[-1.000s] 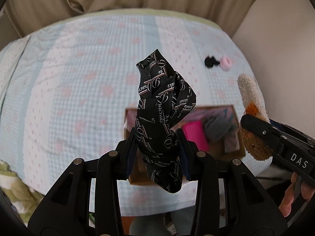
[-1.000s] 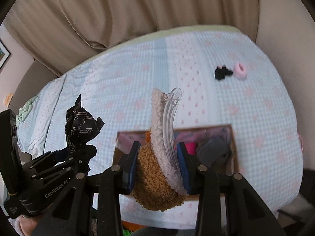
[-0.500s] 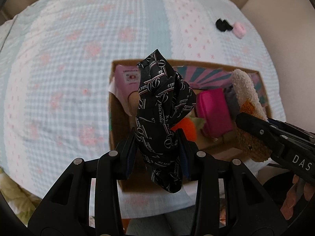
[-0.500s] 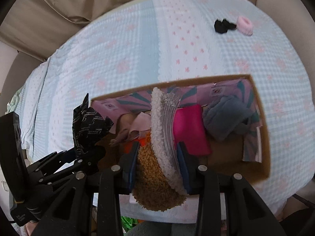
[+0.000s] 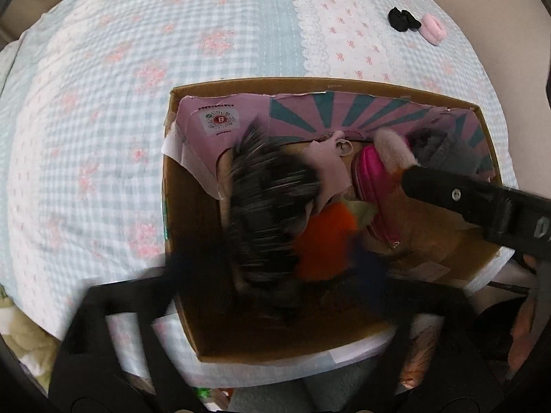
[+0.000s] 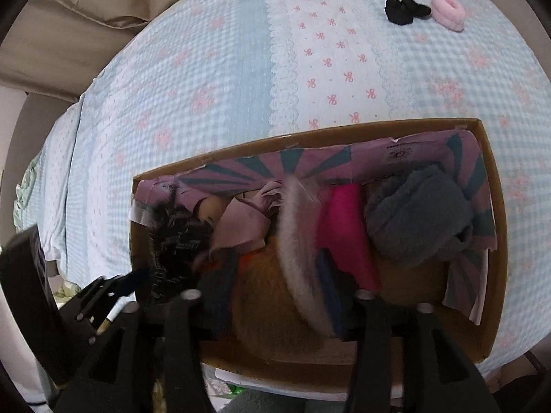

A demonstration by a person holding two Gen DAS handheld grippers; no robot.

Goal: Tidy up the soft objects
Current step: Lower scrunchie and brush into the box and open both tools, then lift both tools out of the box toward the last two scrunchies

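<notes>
Cardboard box sits on the checked bedspread w/ pink flowers, its long side running left-right in both views. Left gripper is over the box's left half; its fingers are smeared by motion blur, so can't tell if they're clenched or released. The black patterned scarf shows as a dark streaked mass between them, long axis running away from the camera toward the box's far wall, over the left part of the box.

Right gripper is over the box's middle, fingers blurred too but set either side of the fuzzy brown-and-white hair clip and apparently grasping it. The clip's long axis points away from the camera, white fleecy edge curving up toward the far wall, brown part nearest the fingers.

Inside the box: pink pouch just right of the clip, grey fleece item at the right end, orange plush near the middle. Well beyond the box on the bedspread lie a black scrunchie and a pink scrunchie, just beside each other
</notes>
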